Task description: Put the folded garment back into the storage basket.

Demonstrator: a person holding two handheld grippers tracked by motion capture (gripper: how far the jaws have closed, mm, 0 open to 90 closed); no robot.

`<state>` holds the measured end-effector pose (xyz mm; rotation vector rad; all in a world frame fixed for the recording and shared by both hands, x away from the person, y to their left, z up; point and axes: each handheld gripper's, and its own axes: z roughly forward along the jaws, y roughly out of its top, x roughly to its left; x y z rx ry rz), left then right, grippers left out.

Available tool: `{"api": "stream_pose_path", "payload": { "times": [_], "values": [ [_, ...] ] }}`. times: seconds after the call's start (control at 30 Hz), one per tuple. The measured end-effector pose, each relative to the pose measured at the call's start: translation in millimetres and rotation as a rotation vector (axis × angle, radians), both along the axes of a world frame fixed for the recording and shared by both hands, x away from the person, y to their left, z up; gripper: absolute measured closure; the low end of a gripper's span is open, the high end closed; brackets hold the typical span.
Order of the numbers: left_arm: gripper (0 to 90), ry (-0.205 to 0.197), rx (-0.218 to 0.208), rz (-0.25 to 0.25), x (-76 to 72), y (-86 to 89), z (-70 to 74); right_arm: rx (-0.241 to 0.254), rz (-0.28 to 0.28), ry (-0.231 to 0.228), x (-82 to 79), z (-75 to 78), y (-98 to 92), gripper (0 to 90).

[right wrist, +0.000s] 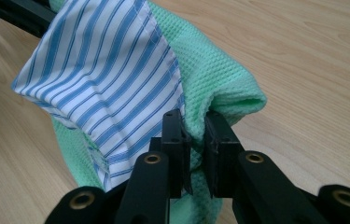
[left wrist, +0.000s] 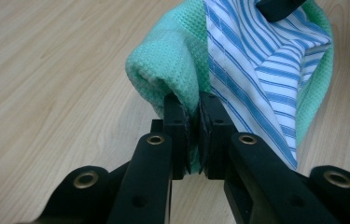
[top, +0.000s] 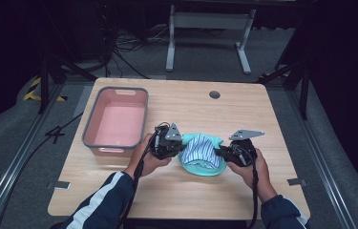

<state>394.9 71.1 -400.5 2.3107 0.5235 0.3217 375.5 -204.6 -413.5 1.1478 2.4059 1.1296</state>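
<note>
Near the table's front edge, left gripper and right gripper are each clamping an edge of the green cloth with the striped cloth bundled inside; keeping both grips level is stopping it slipping out before reaching the pink bin

A pink bin with a grey rim stands on the left part of the wooden tabletop. A round grommet sits near the tabletop's far edge. Beyond that edge, a white frame stands on the grey floor, with black cables just left of it.
</note>
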Motion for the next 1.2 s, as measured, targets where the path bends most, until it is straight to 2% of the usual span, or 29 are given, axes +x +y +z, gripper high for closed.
{"api": "stream_pose_path", "payload": {
  "times": [0.4,0.73,1.2],
  "values": [
    [83.0,-0.048,-0.009,0.035,4.2,22.1,17.8,-0.013,0.022,-0.036,8.4,22.3,20.5,79.7],
    [83.1,-0.077,-0.039,0.073,6.1,44.5,33.0,-0.014,0.044,-0.066,15.8,42.1,41.5,79.8],
    [83.1,-0.084,-0.047,0.135,8.9,80.3,44.4,-0.024,0.081,-0.09,29.5,60.2,75.3,79.7]
  ]
}}
